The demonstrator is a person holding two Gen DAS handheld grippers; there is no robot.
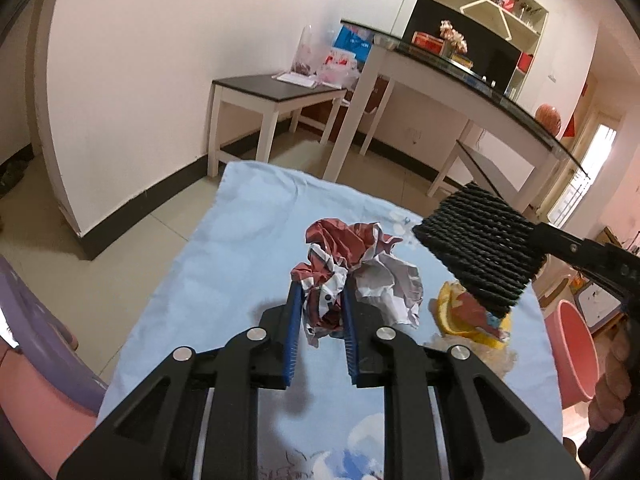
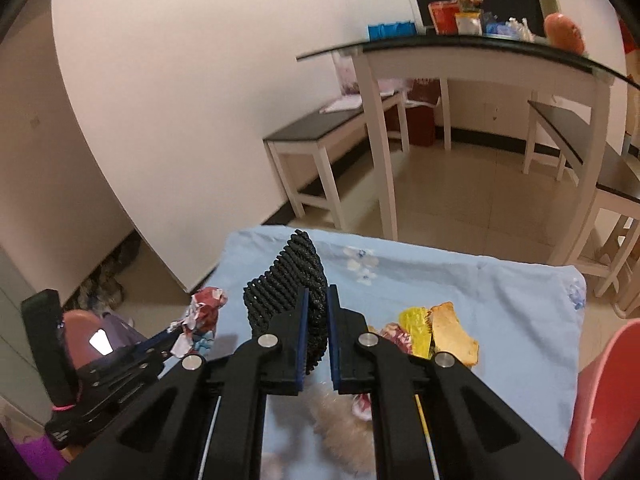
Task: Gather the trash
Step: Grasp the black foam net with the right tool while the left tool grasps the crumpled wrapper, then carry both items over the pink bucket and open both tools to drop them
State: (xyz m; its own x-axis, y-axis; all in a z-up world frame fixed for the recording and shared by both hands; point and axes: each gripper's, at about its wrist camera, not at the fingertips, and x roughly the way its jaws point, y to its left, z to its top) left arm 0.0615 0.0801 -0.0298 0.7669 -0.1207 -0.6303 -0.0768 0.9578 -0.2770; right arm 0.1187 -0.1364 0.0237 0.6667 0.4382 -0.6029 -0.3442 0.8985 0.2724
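Note:
My left gripper (image 1: 320,292) is shut on a crumpled red and white paper ball (image 1: 352,264), held above the light blue cloth (image 1: 224,264); the ball also shows in the right wrist view (image 2: 202,314). My right gripper (image 2: 318,294) is shut on the rim of a black woven rope basket (image 2: 288,284), held tilted above the cloth. In the left wrist view the basket (image 1: 484,244) hangs to the right of the paper ball. Yellow and orange wrappers (image 2: 436,330) and a beige fluffy scrap (image 2: 344,428) lie on the cloth; the wrappers also show in the left wrist view (image 1: 468,316).
A pink plastic tub (image 1: 576,352) stands at the cloth's right edge, also in the right wrist view (image 2: 604,396). A purple chair (image 1: 36,328) is at the left. White benches (image 1: 276,100) and a glass-topped white table (image 2: 460,60) stand beyond on the tiled floor.

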